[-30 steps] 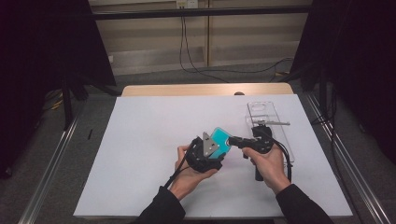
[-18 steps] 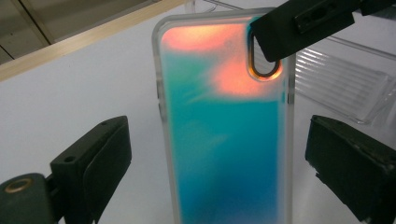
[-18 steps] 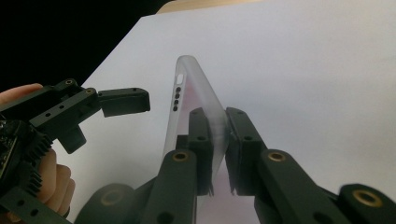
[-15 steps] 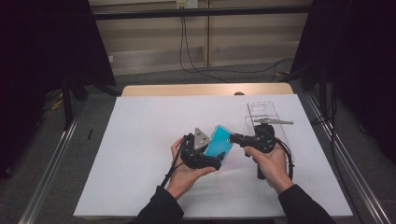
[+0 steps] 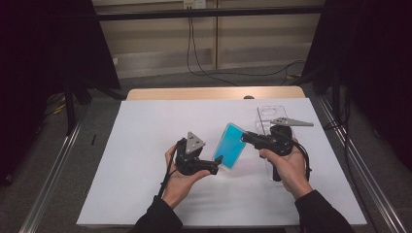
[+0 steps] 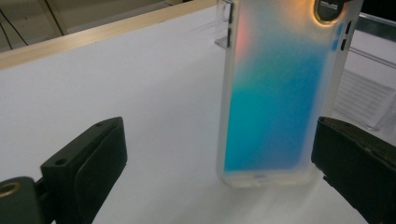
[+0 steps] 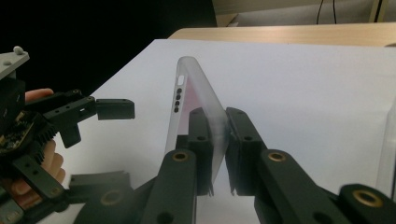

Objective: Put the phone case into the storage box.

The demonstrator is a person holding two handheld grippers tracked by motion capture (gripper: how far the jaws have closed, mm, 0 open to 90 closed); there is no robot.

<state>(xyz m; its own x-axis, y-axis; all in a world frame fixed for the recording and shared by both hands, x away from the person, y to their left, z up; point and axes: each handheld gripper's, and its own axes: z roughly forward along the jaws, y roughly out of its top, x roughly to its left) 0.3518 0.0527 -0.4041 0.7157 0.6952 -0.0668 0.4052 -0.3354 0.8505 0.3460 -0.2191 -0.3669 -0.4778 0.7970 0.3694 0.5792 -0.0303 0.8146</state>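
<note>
We work at a white-covered table (image 5: 145, 145), a two-jaw gripper in each hand, passing a phone case between them. At about nine o'clock of the case, our left gripper (image 5: 217, 164) has just been opening; its jaws now stand wide to either side of the case without pressing on it, as the left gripper view makes plain, with daylight between each black pad and the frosted edge. We judge the left hand has let go so that the right can carry the piece alone.

The phone case (image 5: 230, 145), translucent with a teal-blue sheen and a camera cut-out near its top, stands tilted on edge at the table's centre, its lower end close to or resting on the white sheet; we cannot tell which.

At three o'clock of the case, our right gripper (image 7: 218, 144) is clamped on its thin side wall, pads pinching the rim from both faces. Gripping the edge rather than the flat back keeps the case upright.

Farther right, behind that hand, a clear plastic tray (image 5: 266, 116) lies on the table.
</note>
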